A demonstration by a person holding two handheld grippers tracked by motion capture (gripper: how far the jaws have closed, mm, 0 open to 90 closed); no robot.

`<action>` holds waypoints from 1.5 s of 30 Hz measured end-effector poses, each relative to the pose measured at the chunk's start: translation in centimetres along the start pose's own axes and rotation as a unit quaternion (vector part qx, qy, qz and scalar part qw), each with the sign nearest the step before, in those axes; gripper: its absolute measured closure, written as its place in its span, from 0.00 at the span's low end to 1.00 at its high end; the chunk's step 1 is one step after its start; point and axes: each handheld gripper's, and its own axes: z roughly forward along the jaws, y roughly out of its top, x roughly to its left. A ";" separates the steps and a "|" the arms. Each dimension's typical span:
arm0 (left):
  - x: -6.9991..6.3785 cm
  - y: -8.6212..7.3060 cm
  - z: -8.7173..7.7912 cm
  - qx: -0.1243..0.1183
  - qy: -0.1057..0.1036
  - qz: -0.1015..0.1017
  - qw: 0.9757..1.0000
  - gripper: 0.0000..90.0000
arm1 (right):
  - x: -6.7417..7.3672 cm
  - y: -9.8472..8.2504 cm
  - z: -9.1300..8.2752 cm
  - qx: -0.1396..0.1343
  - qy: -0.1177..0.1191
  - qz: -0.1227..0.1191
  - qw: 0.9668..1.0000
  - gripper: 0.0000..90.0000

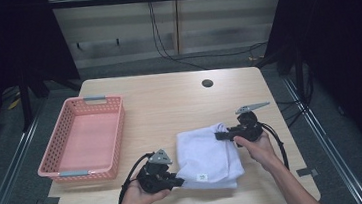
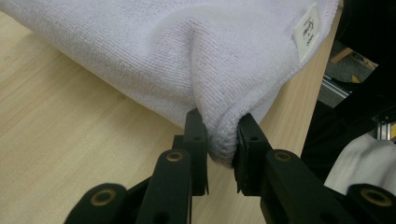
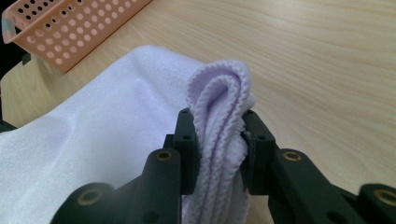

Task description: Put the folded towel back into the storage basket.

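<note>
With the white towel (image 1: 206, 155) at lower centre of the worktop (image 1: 169, 103), left claw (image 1: 176, 182) and right claw (image 1: 221, 136) each clamped on a corner, we should lift evenly, keeping it taut.

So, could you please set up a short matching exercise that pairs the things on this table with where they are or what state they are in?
Things:
1. towel
2. basket
3. left hand-held gripper
4. right hand-held gripper

States:
A. pink, with nothing in it, at the table's left
B. shut on a bunched, layered edge
C. white, folded, with a small label
D. shut on the corner near the label

Pairs: 1-C, 2-A, 3-D, 4-B
</note>
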 end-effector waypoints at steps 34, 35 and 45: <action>1.4 3.8 -4.0 -0.031 0.019 -0.001 0.999 0.86 | 0.1 6.2 -1.0 -0.024 0.010 0.000 1.000 0.80; 1.4 3.9 -4.2 -0.031 0.023 0.000 0.999 0.86 | 0.0 6.4 -1.0 -0.026 0.010 0.003 1.000 0.80; 2.2 3.6 -5.9 -0.036 0.034 -0.006 0.999 0.86 | 1.0 8.4 -0.3 -0.024 0.018 -0.012 0.999 0.80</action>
